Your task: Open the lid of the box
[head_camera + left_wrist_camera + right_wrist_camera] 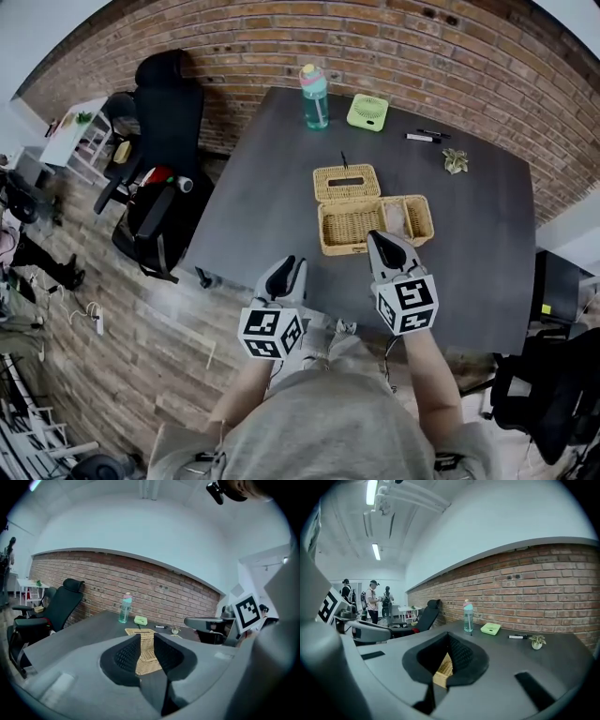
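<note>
L gripper (146,635): jaws are standing partly apart w/ nothing betw. them. The wicker box (146,660) is only showing through the gap, further off on the table (80,627).

R gripper (448,635): jaws are sitting together, gripping nothing. A strip of wicker is peeking out below the tips but isn't held.

In the head view both grippers are hovering at the table's near side. L one is hanging off the box's near-left corner, clear of it. R one is hanging over the near rim; can't tell if it's touching.

The box is sitting mid-table w/ its top open. The slotted lid (346,182) is lying flat behind it, against the back rim, apparently folded over. A second wicker section (409,217) is adjoining on the right side.

Judging by that, the opening step is looking done, and the grippers are prob. finishing up, not reaching in. Next move is likely calling for no more than clearing away w/o snagging the rim. If the lid needs more folding, a gripper needs to take it at the edge w/ jaws apart.
</note>
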The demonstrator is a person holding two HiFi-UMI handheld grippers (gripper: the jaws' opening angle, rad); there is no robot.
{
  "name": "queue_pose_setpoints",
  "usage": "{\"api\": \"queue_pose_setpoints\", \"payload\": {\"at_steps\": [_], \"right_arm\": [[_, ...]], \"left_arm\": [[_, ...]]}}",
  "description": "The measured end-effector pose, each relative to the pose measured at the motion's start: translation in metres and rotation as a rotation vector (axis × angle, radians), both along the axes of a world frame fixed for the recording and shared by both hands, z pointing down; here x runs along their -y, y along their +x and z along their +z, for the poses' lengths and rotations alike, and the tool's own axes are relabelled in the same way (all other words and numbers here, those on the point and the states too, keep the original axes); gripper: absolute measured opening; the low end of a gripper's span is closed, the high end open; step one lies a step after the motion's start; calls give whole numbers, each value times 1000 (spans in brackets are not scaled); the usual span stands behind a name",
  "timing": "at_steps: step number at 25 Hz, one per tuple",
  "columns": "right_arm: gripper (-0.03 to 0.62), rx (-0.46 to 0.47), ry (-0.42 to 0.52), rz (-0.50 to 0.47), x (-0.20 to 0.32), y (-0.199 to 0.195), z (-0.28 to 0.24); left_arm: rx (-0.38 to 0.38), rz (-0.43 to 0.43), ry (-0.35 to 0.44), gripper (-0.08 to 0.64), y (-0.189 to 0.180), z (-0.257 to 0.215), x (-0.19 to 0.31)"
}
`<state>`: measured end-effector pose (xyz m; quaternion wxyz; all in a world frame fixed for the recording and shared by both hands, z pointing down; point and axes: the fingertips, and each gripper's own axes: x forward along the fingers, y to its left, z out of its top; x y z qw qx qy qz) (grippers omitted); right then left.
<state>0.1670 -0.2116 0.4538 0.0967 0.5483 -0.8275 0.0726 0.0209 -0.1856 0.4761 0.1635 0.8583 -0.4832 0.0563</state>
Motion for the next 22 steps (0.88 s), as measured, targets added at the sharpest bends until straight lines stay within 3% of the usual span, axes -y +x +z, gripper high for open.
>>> {"api": "queue_pose_setpoints", "payload": {"at_steps": [10, 22], "right_arm": [[3, 47, 7, 50, -82, -27, -3], [3, 34, 42, 74, -154, -63, -5]], "left_arm": [[8, 37, 11, 52, -27, -5, -57], [3, 61, 22, 28, -63, -7, -117]]}}
